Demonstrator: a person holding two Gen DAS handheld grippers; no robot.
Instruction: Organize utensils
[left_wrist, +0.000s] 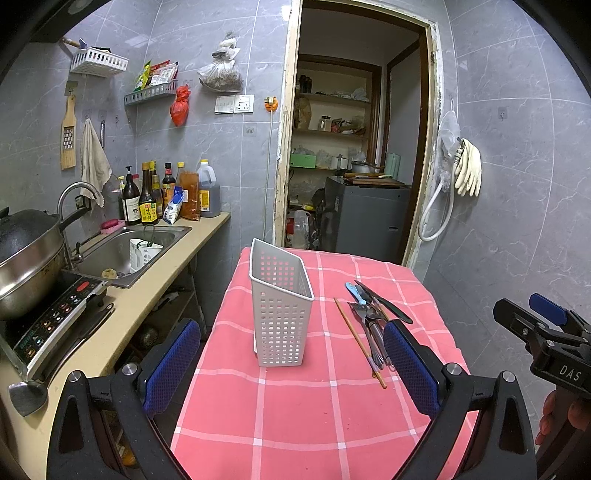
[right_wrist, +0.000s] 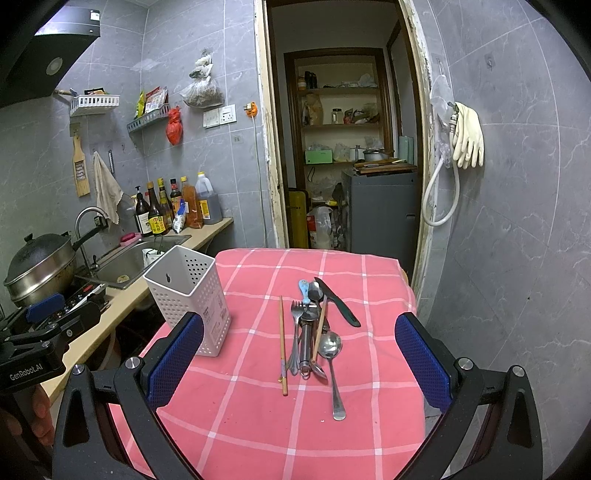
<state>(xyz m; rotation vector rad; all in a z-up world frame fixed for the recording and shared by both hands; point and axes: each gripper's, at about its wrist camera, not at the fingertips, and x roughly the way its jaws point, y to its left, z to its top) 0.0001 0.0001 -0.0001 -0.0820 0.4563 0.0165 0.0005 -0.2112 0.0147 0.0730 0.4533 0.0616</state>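
Utensils (right_wrist: 314, 332) were piled loosely on the pink checked bench (right_wrist: 258, 424), nothing sorted yet by the look of it. Going left to right: the white perforated holder (right_wrist: 186, 295) was stood upright on the left part of the cloth, empty as far as could be seen. Just right of it a lone chopstick (right_wrist: 282, 343) was laid, then a fork (right_wrist: 295, 332), a stubby metal handle and a second chopstick, then a long spoon (right_wrist: 332, 365), with a black-handled knife (right_wrist: 338, 301) angled off at the far right. Pretty much everything was lined up lengthwise, handles pointed toward the camera, so long axes ran along the fingers' direction rather than across them.

The left tool (left_wrist: 291, 373) was held with its pads wide apart, nothing between them, and was aimed at the holder. The right tool (right_wrist: 299, 369) was likewise spread open and empty, with the pile sat dead ahead between its fingers. So the right one was judged clearly nearer the cutlery, and a straight push forward and down onto a handle end was probably all that was needed, maybe with a twist of the wrist to pinch across a handle.
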